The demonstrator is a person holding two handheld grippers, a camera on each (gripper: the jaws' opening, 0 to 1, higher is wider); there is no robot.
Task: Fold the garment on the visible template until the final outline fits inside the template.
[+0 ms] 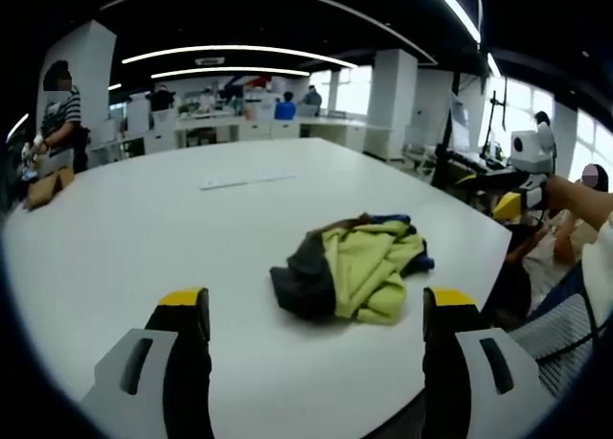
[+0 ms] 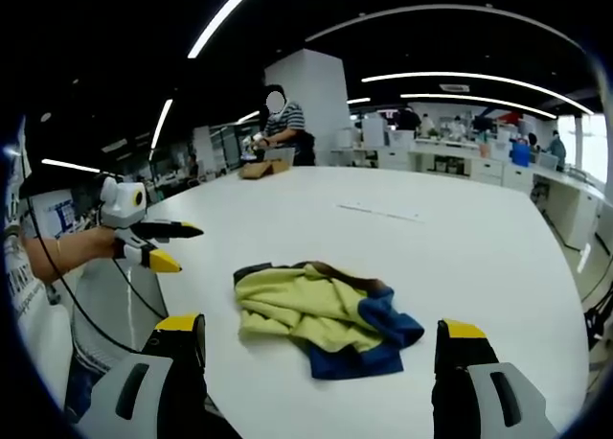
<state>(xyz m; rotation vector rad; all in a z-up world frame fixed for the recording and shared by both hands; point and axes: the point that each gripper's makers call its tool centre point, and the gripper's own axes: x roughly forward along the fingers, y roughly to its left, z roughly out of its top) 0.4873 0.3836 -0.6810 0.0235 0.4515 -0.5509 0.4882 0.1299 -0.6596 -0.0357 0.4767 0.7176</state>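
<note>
A: Two hand-held grippers, and both have their jaws spread wide with nothing in them. The left hand-held gripper [image 1: 316, 314] and the right hand-held gripper [image 2: 321, 348] each look at the same thing from opposite sides.

B: What thing?

A: A crumpled yellow-green cloth garment with dark grey and blue parts [image 1: 352, 266]. It lies in a heap on the big white round surface [image 1: 144, 228], close to the rim on the left gripper's side.

B: Which way is it from each one?

A: Straight ahead of both, a bit up from the jaws. In the right gripper view the garment [image 2: 321, 319] sits right between the jaw tips and looks nearer, so I think the right one is closer.

B: How does it lie?

A: The heap is longer side to side than front to back in both views. Its real edges are tucked in, so I cannot tell sleeve from hem.

B: Is there room to spread it?

A: Lots of bare surface lies beyond it. A thin pale strip [image 1: 247, 181] lies well apart, farther back. I cannot make out a template outline. The other hand-held gripper [image 2: 153, 247] hangs off the rim, so pulling the garment inward seems safest.
</note>
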